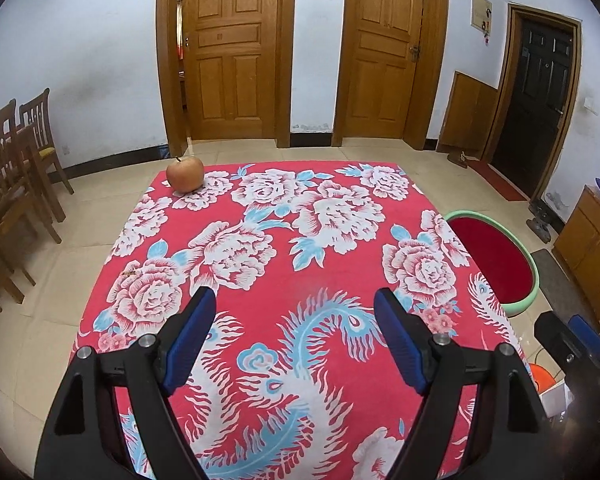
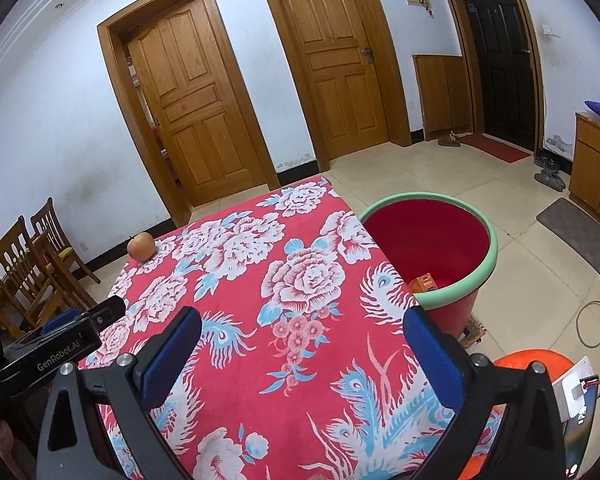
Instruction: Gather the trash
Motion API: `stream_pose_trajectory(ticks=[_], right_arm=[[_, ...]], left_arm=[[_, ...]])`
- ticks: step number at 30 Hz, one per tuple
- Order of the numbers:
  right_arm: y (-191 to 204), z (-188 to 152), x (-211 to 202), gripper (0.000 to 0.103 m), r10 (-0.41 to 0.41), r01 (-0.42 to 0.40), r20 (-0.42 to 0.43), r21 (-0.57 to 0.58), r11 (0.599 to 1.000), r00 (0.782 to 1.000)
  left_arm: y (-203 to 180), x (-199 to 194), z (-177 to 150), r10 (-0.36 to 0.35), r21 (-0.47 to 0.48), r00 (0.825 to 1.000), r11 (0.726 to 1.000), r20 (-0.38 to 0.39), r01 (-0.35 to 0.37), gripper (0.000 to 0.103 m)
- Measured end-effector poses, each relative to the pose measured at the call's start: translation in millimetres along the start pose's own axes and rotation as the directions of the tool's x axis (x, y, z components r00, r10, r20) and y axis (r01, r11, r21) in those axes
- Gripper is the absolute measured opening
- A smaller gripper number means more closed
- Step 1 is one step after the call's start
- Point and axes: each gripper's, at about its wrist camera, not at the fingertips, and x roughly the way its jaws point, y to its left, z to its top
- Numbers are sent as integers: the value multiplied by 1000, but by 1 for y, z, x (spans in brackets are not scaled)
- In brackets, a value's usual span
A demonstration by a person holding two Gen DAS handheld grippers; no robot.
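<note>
Both tongs are held spread over the flowered tabletop (image 1: 300,240) with nothing between them: the left tongs (image 1: 296,336) and the right tongs (image 2: 300,356) are released and empty. An apple (image 1: 185,174) is seen at the far left corner of the tabletop, close to the edge. The red bin with a green rim (image 2: 488,240) stands on the floor just beside the right edge, and 1 small orange box (image 2: 423,282) lies inside it. No other trash can be made out on the cloth. A risk is judged here: the round apple could be nudged off its corner by a careless reach, or be mistaken for trash. It is well apart from both tongs, so a long reach would be needed.
</note>
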Motion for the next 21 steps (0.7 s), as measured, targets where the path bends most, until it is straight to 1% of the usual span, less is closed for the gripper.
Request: stream_pose_trajectory(ticks=[21], right_arm=[[-1,1,0,103,1,-1,0,0,1000,1000]], left_arm=[[1,0,0,-3,-4,1000,1000,-3,3,81]])
